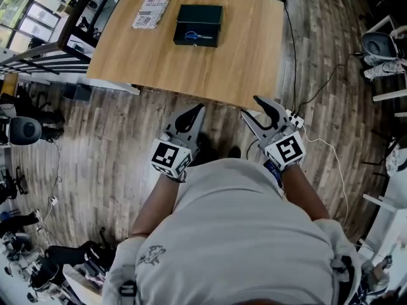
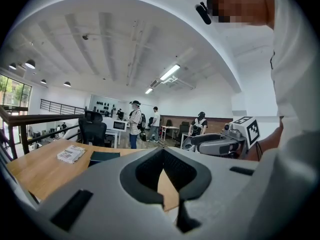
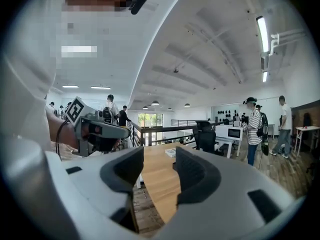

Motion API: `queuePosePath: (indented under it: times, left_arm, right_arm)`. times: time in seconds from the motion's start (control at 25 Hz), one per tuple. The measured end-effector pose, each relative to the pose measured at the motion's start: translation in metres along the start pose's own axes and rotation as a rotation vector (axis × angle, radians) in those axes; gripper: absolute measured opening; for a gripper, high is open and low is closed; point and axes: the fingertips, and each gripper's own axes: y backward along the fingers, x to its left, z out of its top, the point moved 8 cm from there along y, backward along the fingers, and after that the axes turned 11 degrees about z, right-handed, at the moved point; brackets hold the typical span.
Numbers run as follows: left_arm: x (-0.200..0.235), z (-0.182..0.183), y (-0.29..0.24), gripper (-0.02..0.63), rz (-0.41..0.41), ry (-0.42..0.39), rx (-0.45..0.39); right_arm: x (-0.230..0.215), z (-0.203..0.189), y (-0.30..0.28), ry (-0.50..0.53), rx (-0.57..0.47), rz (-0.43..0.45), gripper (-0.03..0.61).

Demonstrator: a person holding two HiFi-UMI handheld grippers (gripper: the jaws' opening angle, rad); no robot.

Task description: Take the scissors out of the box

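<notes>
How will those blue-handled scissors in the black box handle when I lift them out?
The scissors look small and thin, so probably light and rigid. Lying flat in the black box, they may be awkward to pinch and could slide. If gripped by one handle, the blades might swing open.

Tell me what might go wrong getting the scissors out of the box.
The scissors lie flat in the box; jaws may skid off them or push the box. The box sits far across the table from the open right gripper and the shut left gripper; a long reach could bump the table's near edge.
</notes>
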Motion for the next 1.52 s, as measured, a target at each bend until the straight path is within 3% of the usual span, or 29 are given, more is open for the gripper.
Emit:
queuePosePath:
  times: [0.8, 1.12, 1.52]
  left_arm:
    - [0.141, 0.024, -0.008, 0.005, -0.026, -0.010, -0.034]
    - [0.175, 0.020, -0.005, 0.005, 0.002, 0.007, -0.009]
    - [0.200, 0.005, -0.035, 0.005, 0.069, 0.057, 0.049]
  right_arm:
    - [-0.011, 0.038, -0.151, 0.051, 0.020, -0.017, 0.209]
    - [-0.018, 0.032, -0.184, 0.029, 0.061, 0.010, 0.207]
    - [-0.068, 0.017, -0.226, 0.024, 0.120, 0.085, 0.207]
